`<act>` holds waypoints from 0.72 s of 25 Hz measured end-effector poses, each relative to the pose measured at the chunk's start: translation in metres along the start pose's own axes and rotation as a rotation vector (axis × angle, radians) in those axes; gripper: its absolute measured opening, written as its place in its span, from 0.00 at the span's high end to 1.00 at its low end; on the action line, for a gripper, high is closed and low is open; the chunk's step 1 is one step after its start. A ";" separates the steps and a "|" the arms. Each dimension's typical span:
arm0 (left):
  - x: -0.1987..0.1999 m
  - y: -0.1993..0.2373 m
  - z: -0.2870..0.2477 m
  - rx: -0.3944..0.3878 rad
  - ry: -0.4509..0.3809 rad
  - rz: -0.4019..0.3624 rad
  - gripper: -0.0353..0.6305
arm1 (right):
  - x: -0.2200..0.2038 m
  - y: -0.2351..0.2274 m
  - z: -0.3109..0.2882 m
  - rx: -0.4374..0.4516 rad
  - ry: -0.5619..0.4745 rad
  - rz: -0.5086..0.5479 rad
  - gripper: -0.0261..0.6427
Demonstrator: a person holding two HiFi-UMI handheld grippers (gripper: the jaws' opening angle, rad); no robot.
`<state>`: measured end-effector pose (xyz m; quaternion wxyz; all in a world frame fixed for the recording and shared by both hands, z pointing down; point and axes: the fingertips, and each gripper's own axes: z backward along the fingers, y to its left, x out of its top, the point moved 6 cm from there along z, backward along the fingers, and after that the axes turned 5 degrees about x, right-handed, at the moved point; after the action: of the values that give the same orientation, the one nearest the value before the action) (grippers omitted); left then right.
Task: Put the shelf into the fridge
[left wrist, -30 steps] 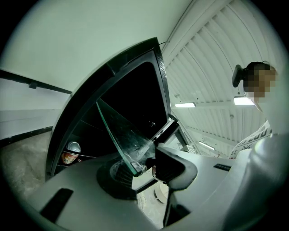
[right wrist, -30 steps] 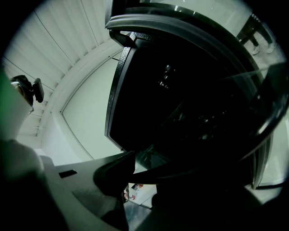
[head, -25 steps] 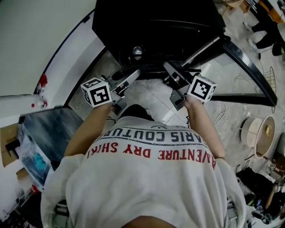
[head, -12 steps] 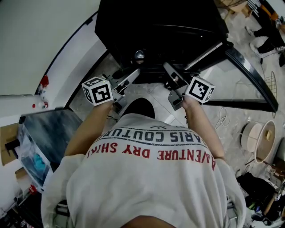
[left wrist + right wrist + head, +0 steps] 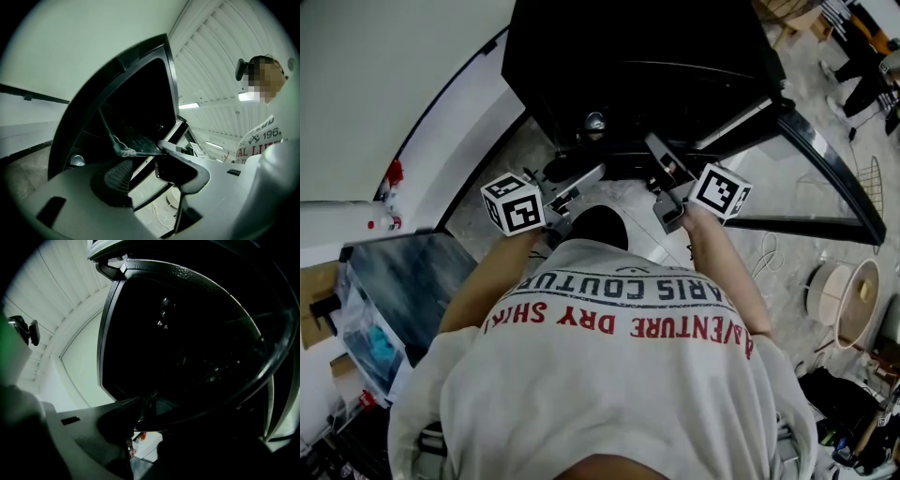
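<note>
Head view: the left gripper and right gripper are reaching to the fridge mouth. Left gripper view: its jaws are opening, freeing the shelf corner between them, probably because it is resting inside. Right gripper view: its jaws are clamping the shelf's edge, steadying it

Fridge black; shelf clear glass; shirt white, red lettering.
</note>
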<state>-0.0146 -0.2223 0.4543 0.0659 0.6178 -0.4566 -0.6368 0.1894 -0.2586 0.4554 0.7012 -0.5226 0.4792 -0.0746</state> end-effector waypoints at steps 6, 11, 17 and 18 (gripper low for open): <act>-0.012 -0.017 -0.021 -0.042 0.049 -0.054 0.59 | 0.005 0.006 -0.005 0.042 -0.007 0.040 0.79; -0.012 -0.027 -0.040 -0.048 0.034 -0.101 0.59 | 0.004 0.003 -0.004 0.029 -0.005 0.025 0.79; -0.011 -0.025 -0.052 0.006 0.004 -0.130 0.71 | 0.005 0.003 -0.005 0.037 -0.002 0.033 0.79; -0.011 -0.024 -0.053 0.018 0.000 -0.129 0.75 | 0.005 0.001 -0.004 0.029 -0.003 0.027 0.79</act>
<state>0.0438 -0.2277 0.4561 0.0190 0.6466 -0.4216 -0.6354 0.1883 -0.2635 0.4515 0.7102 -0.5061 0.4841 -0.0715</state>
